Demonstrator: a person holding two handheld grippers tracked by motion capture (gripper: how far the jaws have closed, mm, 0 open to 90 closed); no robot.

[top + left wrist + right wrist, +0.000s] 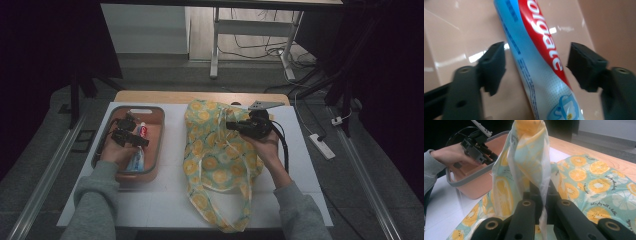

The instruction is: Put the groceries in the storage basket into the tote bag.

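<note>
— Two jaws of the left gripper [536, 67] stand spread, one on each side of the toothpaste tube [536, 57], neither touching it yet. How would you close?

— Squarely across the tube's body, near where the jaws already sit. It lies flat on the floor of the pink basket [155, 114], so I'd sink a little lower first and keep the pads clear of the shiny floor. A soft tube squashes; a gentle squeeze should do.

— And the right gripper [541, 202]?

— Clamped shut on a fold of the fruit-print bag [529, 157], holding that cloth up off the table [165, 200]. I'd judge it's keeping the mouth open, though the opening itself is hard to make out from here.

— So hold it steady?

— Yes, lifted and just beside the basket, so the tube has a short trip over the rim.
</note>
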